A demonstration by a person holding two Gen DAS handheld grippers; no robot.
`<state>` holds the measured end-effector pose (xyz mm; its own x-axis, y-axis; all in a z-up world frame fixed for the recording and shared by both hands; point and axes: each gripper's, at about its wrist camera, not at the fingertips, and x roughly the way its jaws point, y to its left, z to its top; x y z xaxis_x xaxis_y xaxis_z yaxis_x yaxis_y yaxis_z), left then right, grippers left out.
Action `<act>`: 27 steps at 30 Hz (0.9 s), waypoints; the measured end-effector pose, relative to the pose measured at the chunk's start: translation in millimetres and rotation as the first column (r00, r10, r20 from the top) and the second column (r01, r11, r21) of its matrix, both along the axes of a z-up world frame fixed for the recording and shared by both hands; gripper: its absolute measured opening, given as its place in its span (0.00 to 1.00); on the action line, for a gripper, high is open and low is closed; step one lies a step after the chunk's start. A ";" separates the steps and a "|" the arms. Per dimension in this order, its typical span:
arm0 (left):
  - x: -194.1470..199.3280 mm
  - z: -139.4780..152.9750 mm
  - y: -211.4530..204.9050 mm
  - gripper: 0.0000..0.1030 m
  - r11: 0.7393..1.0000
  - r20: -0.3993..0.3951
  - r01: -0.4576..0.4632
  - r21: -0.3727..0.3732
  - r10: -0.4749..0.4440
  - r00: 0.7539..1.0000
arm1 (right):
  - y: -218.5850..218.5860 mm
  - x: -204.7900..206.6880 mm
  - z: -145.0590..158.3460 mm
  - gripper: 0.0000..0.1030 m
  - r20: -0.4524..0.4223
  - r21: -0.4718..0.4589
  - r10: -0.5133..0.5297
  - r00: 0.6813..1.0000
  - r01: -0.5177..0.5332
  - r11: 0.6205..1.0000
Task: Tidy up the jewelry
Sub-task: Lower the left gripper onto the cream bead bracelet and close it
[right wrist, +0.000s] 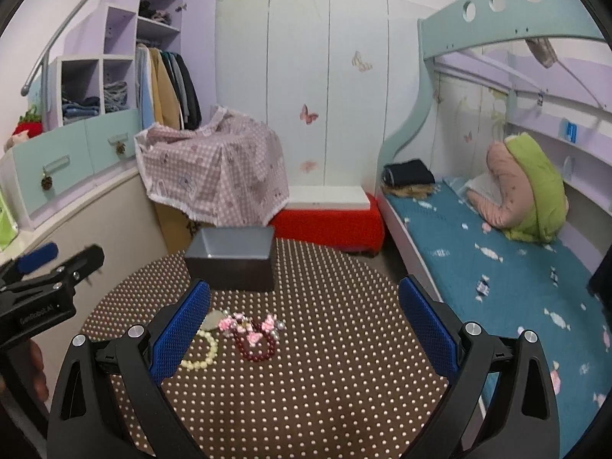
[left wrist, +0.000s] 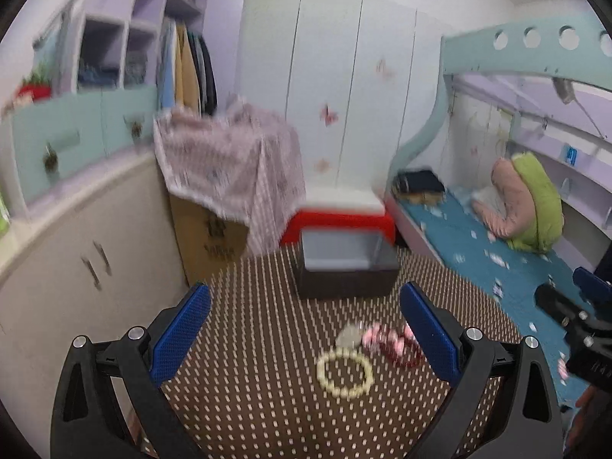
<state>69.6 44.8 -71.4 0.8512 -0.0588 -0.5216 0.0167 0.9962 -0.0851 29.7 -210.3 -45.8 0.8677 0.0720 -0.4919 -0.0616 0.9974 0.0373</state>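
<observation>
both claws are wide open, nothing held. the cream bead bracelet (left wrist: pixel 345 373) lies on the dotted table (left wrist: pixel 267 401), just ahead between the left gripper (left wrist: pixel 306 336) fingers. looks light, floppy, probably slippery, so i'd pinch one side of the loop. the right gripper (right wrist: pixel 304 331) has the dark red bracelet (right wrist: pixel 255 346) ahead of it, and the grey box (right wrist: pixel 233 262) sits further ahead.

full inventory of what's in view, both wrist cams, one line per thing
cream bead bracelet: 1, pale yellow, on the table, nearest the grippers
dark red bead bracelet: 1, maroon with pink bows, beside the cream one
pale flat piece: 1, whitish, behind the bracelets; kind unclear
box: 1, dark grey, open top, far side of the table
table: 1, brown with white dots, round
checked cloth: 1, pink, draped over a carton
red bench: 1, behind the table
bed: 1, teal sheet, right
left gripper: blue pads, open, empty
right gripper: blue pads, open, empty
</observation>
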 end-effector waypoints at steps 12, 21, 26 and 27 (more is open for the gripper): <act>58.6 -112.2 -6.5 0.93 0.999 -0.361 0.036 0.023 -0.025 0.932 | -7.8 57.4 -85.6 0.93 -0.246 -0.010 -0.011 0.969 0.009 1.000; 69.7 -132.3 -13.2 0.93 0.990 -0.401 0.036 0.138 0.023 0.916 | 4.6 82.7 -115.2 0.93 -0.320 0.000 0.038 0.947 -0.041 0.999; 71.9 -133.8 -9.2 0.93 0.992 -0.409 0.043 0.118 0.009 0.912 | 13.2 94.7 -123.8 0.93 -0.350 -0.005 0.064 0.935 -0.070 0.998; 71.5 -134.4 -8.4 0.93 0.992 -0.406 0.049 0.114 0.001 0.914 | 15.1 97.6 -126.5 0.93 -0.356 -0.004 0.070 0.932 -0.077 0.997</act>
